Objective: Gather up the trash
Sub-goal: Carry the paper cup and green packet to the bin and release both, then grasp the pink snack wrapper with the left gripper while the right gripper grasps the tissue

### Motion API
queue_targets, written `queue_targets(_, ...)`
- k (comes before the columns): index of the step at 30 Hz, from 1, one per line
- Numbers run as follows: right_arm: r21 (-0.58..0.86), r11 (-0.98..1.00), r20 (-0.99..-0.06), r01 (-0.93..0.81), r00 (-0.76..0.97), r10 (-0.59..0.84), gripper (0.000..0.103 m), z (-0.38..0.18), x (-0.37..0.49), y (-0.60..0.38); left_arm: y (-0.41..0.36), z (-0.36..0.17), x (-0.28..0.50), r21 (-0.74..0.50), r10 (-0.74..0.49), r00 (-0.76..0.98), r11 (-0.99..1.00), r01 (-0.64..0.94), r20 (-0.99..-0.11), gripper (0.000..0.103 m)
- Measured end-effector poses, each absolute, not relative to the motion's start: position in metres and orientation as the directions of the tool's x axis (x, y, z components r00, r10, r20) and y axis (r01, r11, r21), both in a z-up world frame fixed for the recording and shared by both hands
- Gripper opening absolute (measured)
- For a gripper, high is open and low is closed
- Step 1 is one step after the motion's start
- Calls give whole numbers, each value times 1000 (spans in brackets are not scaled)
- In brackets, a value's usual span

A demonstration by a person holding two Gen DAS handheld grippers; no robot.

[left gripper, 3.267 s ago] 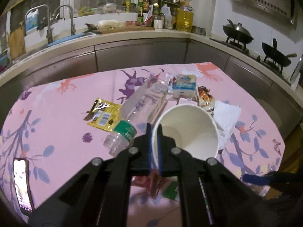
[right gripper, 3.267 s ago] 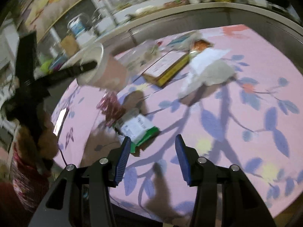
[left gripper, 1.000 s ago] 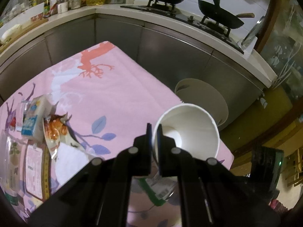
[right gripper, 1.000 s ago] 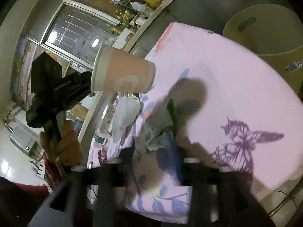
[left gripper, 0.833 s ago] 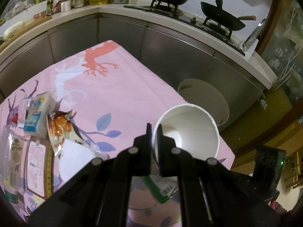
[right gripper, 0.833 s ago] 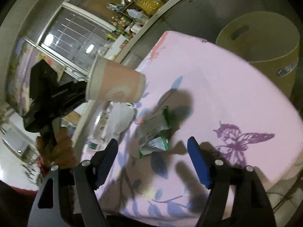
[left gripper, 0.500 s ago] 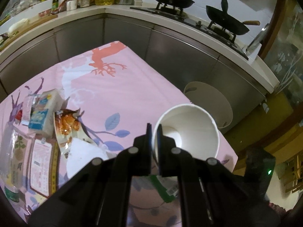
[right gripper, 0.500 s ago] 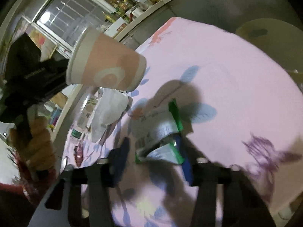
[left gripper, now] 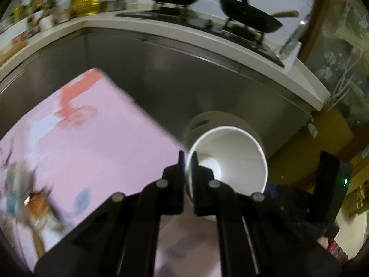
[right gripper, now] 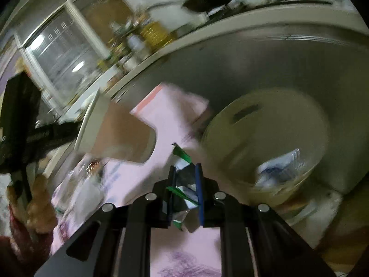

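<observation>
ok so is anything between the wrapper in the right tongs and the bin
Nothing visible is. The green wrapper sits between the closing right tongs, and the open-topped bin lies just beyond the table edge. The paper cup in the left tongs is off to the side.

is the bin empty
No, the right wrist view shows the bin beside the table already holding crumpled wrappers at its bottom.

Dim indoor light, heavy motion blur, fisheye-warped dark corners
</observation>
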State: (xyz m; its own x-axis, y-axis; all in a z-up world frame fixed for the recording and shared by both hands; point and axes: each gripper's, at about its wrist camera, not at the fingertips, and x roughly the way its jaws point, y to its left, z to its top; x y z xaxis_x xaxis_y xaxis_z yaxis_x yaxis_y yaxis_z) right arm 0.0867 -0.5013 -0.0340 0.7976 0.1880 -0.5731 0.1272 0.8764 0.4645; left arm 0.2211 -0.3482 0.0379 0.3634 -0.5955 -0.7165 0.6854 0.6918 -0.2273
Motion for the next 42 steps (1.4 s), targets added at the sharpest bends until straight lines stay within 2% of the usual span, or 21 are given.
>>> queue_targets(4, 460, 859, -608, 226, 785, 119, 16, -41, 107, -541, -408, 19, 237, -240, -604, 305, 655, 717, -737, 5)
queue_targets(6, 493, 830, -616, 261, 779, 121, 23, -48, 115, -558, -430, 8, 241, -239, -596, 279, 642, 728, -753, 5)
queue_targets(8, 568, 772, -603, 287, 783, 152, 41, -59, 119, -575, -449, -6, 244, -226, -572, 262, 642, 733, -777, 5)
queue_targets(11, 562, 772, -602, 298, 787, 134, 48, -58, 121, -586, -465, -19, 250, -195, -529, 263, 659, 726, -807, 14)
queue_targets(13, 579, 761, -588, 293, 797, 141, 50, -54, 121, -588, -465, -23, 253, -205, -513, 254, 676, 708, -820, 33)
queue_targets(14, 588, 755, -571, 289, 810, 135, 50, -51, 116, -589, -463, -22, 254, -212, -515, 258, 685, 697, -817, 39)
queue_targets(16, 586, 760, -548, 281, 828, 117, 51, -44, 112, -585, -460, -19, 253, -190, -508, 287, 695, 694, -812, 67)
queue_targets(17, 586, 763, -537, 274, 836, 111, 51, -39, 109, -583, -457, -17, 251, -165, -496, 310, 703, 691, -811, 71)
queue_targets(24, 629, 752, -458, 195, 875, 156, 51, -12, 97, -552, -411, 14, 232, -185, -533, 364, 721, 668, -764, 72)
queue_targets(29, 677, 724, -407, 130, 886, 222, 51, -9, 85, -514, -337, 23, 196, -155, -523, 443, 755, 637, -728, 72)
queue_targets(35, 669, 739, -452, 80, 833, 320, 51, -24, 92, -445, -225, 18, 152, -61, -423, 575, 838, 542, -700, 72)
queue_targets(42, 618, 784, -491, -63, 748, 447, 51, -21, 94, -340, -79, 11, 99, -49, -308, 665, 924, 378, -680, 72)
